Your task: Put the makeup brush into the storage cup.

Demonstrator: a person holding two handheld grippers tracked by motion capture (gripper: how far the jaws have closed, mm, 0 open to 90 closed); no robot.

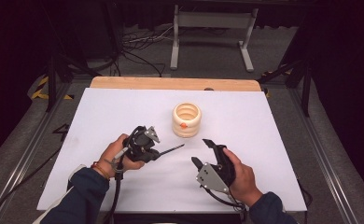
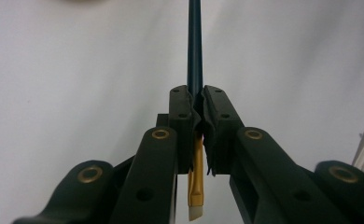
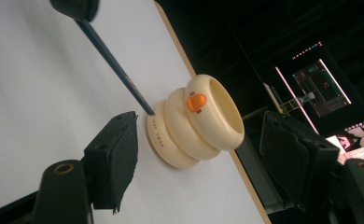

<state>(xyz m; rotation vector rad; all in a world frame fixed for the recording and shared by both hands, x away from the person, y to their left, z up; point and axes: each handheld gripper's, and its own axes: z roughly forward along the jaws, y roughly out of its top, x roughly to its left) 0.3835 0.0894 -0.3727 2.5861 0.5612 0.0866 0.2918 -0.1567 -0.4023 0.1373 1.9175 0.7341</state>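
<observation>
Left gripper [image 1: 159,150], held in the person's left hand [image 1: 117,154] at centre-near of the white counter [image 1: 101,121], has its jaws clamped on a dark blue brush [image 1: 172,150]; in the left gripper view the brush [image 2: 194,56] runs straight out between the closed jaws, its gold ferrule and pale bristle tip behind them. The handle end points right and far, toward a cream ribbed cup [image 1: 186,119] with an orange mark, standing upright at centre-far of the counter. Right gripper [image 1: 202,152], in the right hand [image 1: 241,179] at right-near, has its jaws partly open with nothing between them; in its own view they frame the cup [image 3: 194,123], apart from it.
</observation>
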